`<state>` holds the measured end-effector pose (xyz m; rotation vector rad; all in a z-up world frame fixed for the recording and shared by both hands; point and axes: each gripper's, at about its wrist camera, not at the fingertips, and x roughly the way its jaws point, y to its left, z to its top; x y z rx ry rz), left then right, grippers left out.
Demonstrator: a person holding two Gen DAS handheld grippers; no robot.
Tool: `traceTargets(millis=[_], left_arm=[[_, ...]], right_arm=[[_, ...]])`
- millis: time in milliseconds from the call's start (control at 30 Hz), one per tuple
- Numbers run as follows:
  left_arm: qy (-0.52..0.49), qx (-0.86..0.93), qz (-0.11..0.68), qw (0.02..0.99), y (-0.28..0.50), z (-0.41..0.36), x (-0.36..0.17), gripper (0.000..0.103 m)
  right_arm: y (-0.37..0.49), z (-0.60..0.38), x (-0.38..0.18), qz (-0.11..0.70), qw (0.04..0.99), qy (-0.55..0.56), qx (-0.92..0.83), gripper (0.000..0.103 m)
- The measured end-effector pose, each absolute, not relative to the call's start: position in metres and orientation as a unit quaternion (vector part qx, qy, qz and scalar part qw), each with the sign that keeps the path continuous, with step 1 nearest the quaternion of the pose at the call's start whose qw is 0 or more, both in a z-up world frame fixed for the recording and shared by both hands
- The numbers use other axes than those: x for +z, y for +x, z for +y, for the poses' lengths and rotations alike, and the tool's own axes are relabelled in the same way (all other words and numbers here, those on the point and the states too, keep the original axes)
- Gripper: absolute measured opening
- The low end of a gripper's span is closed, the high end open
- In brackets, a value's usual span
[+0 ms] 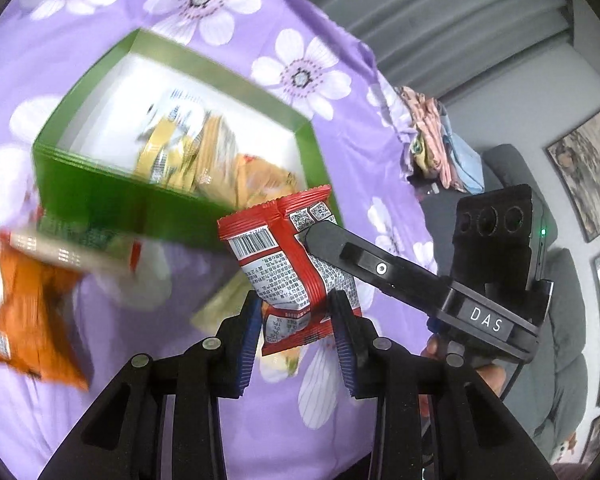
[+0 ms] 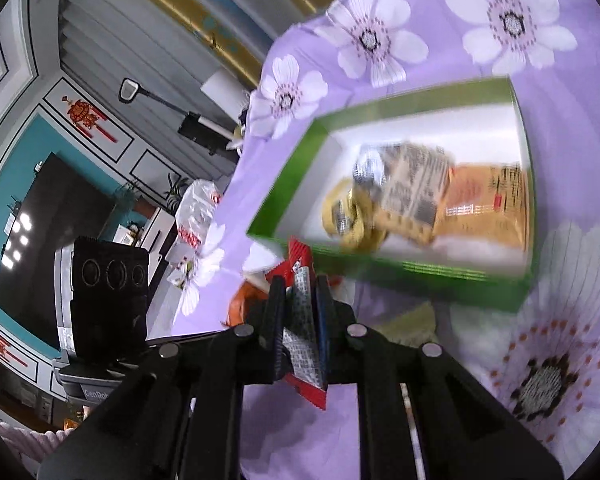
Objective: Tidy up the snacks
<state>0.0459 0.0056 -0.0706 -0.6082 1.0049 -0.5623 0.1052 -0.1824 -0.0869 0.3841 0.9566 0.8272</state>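
Both grippers, left [image 1: 296, 328] and right [image 2: 300, 320], have fingers clamped on one red snack packet [image 1: 288, 256], held just before the green box [image 1: 100, 196]. Judged light, crinkly, slippery; sealed edges grip best.

A lived-in home, most likely a sitting room, is indicated. The work surface is covered by a purple cloth printed with white flowers [image 2: 480, 36]. A grey sofa [image 1: 556, 360] is seen beneath framed pictures [image 1: 588, 168] hung on a grey wall. In the right wrist view a dark television screen [image 2: 32, 232] is set against a teal panel, red hanging ornaments [image 2: 86, 116] are fixed to panelled walls, and potted plants [image 2: 176, 190] are placed on a low cabinet.
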Motion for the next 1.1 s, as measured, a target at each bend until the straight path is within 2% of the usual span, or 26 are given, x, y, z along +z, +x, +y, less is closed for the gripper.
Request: traceTargets(millis=[233, 633, 700, 733, 767, 800, 833, 867, 933, 1000, 1067, 1100], left_arm=[[-0.267, -0.268, 0.463, 0.802, 0.1, 0.003, -0.064, 0.035], [-0.26, -0.233, 0.498, 0.794, 0.155, 0.005, -0.099, 0.035], [-0.264, -0.218, 0.5, 0.796, 0.159, 0.008, -0.102, 0.035], [-0.268, -0.215, 0.501, 0.795, 0.16, 0.009, -0.103, 0.035], [-0.271, -0.212, 0.502, 0.794, 0.161, 0.01, -0.104, 0.035], [-0.271, -0.206, 0.502, 0.795, 0.161, 0.011, -0.104, 0.038], [-0.265, -0.198, 0.502, 0.799, 0.16, 0.012, -0.103, 0.048], [-0.26, -0.195, 0.499, 0.803, 0.159, 0.012, -0.101, 0.053], [-0.252, -0.187, 0.491, 0.813, 0.154, 0.013, -0.094, 0.073], [-0.242, -0.177, 0.485, 0.822, 0.15, 0.015, -0.086, 0.083], [-0.228, -0.163, 0.478, 0.833, 0.143, 0.016, -0.077, 0.083], [-0.22, -0.157, 0.473, 0.838, 0.139, 0.017, -0.072, 0.083]], right_arm=[[0.147, -0.187, -0.078, 0.422, 0.805, 0.191, 0.371, 0.015], [0.194, -0.188, -0.116, 0.455, 0.808, 0.199, 0.317, 0.02], [0.195, -0.19, -0.117, 0.455, 0.815, 0.194, 0.301, 0.028], [0.195, -0.192, -0.117, 0.453, 0.818, 0.194, 0.296, 0.038], [0.194, -0.195, -0.115, 0.447, 0.821, 0.195, 0.297, 0.039], [0.192, -0.197, -0.112, 0.442, 0.826, 0.191, 0.294, 0.04], [0.19, -0.198, -0.109, 0.438, 0.831, 0.184, 0.289, 0.044], [0.189, -0.2, -0.107, 0.435, 0.837, 0.177, 0.281, 0.048], [0.182, -0.203, -0.1, 0.426, 0.849, 0.159, 0.271, 0.052], [0.173, -0.205, -0.093, 0.418, 0.862, 0.132, 0.253, 0.058], [0.165, -0.208, -0.087, 0.408, 0.877, 0.104, 0.233, 0.069], [0.159, -0.209, -0.084, 0.402, 0.883, 0.091, 0.224, 0.07]])
